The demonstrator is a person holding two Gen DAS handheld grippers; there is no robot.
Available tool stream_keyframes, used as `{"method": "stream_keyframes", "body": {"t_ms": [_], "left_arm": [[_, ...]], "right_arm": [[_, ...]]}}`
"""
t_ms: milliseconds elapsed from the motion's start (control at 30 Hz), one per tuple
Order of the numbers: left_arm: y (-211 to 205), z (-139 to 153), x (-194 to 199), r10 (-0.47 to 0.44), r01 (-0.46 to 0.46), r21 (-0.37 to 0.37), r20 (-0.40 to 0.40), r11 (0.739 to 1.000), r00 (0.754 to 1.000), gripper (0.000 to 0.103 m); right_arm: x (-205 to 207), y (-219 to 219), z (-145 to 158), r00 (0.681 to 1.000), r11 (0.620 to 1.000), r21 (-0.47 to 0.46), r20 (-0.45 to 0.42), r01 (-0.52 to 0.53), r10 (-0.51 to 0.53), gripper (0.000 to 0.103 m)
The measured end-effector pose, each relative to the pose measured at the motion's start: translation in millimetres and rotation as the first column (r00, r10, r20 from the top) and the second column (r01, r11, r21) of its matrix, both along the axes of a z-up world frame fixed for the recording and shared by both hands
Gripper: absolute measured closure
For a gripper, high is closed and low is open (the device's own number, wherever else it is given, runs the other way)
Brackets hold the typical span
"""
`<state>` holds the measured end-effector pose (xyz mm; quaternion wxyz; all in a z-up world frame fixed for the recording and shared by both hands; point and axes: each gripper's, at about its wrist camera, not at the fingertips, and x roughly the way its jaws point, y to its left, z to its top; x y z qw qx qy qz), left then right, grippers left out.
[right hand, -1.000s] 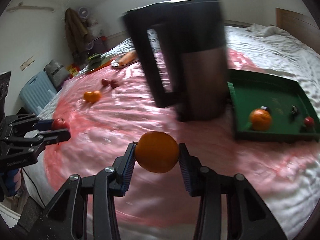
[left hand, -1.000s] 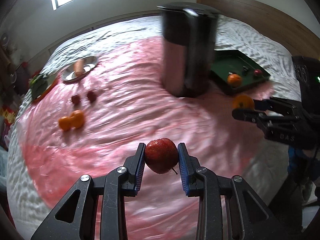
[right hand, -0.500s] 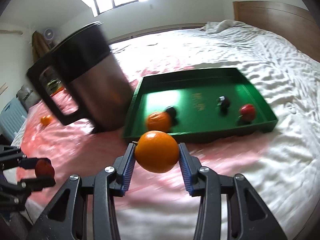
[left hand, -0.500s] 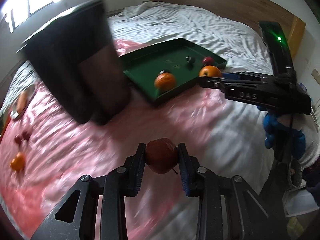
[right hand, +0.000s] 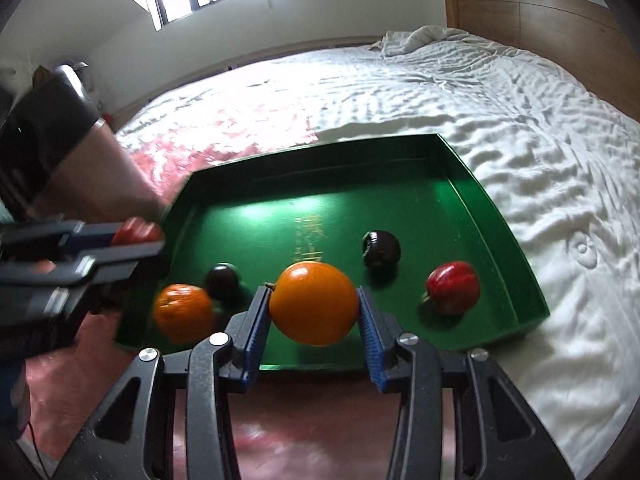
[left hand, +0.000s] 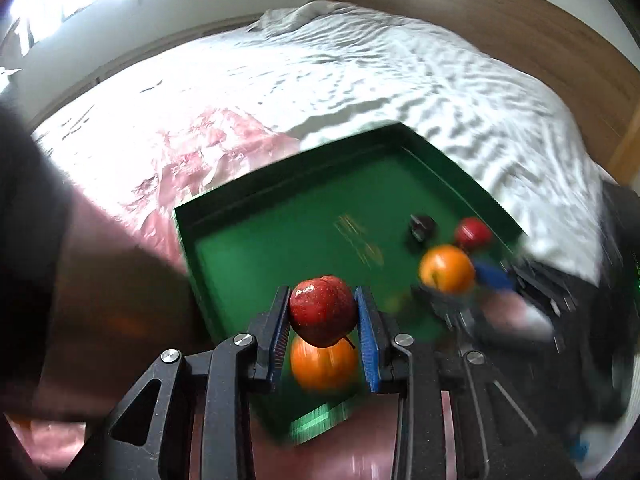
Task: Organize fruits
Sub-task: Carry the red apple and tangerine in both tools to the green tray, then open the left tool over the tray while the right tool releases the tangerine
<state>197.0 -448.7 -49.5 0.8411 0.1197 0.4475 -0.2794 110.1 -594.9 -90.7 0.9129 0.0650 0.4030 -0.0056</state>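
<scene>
Placement geometry is set by the green tray (right hand: 496,216) lying on the bed (right hand: 520,112), directly ahead of and below both claws. The left claw (left hand: 323,316) is closed on a red apple (left hand: 322,309), gripped at its sides by the blue pads. The right claw (right hand: 314,309) is closed on an orange (right hand: 314,307) in the same manner.

In the left wrist view, the apple is held above the near left corner of the tray, with a loose orange (left hand: 323,364) on the tray floor immediately beneath it. In the right wrist view, the gripped orange is held over the near edge of the tray, roughly at its middle. A free patch of tray floor is seen just beyond it, bounded by a dark fruit (right hand: 382,248) and a red fruit (right hand: 453,287) toward the right edge, and by a second dark fruit (right hand: 222,280) toward the left edge.

The left claw is nearer the left edge, the right claw nearer the centre and right. Neither fruit has a long axis, so claw orientation is judged unimportant. A release of the apple straight down is judged likely to strike the loose orange; an offset toward the far edge is advised. A dark kettle (right hand: 60,128) stands on the bed beside the left edge of the tray.
</scene>
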Motion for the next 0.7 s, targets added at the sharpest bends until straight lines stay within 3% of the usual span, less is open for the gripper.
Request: {"method": "stream_keyframes", "body": {"t_ms": [267, 467, 700], "left_arm": [[-29, -45, 58, 0.105, -0.102, 0.065, -0.045, 0.993, 0.993, 0.076], [-32, -60, 72, 0.133, -0.129, 0.084, -0.046, 0.988, 0.99, 0.075], [-31, -62, 75, 0.14, -0.135, 0.092, -0.044, 0.987, 0.989, 0.074]], "right_arm": [[22, -14, -17, 0.999, 0.998, -0.063, -0.037, 0.006, -0.008, 0.032], [35, -25, -19, 0.999, 0.993, -0.111, -0.019, 0.047, -0.049, 0.032], [41, -38, -19, 0.994, 0.99, -0.094, -0.005, 0.104, -0.105, 0.031]]}}
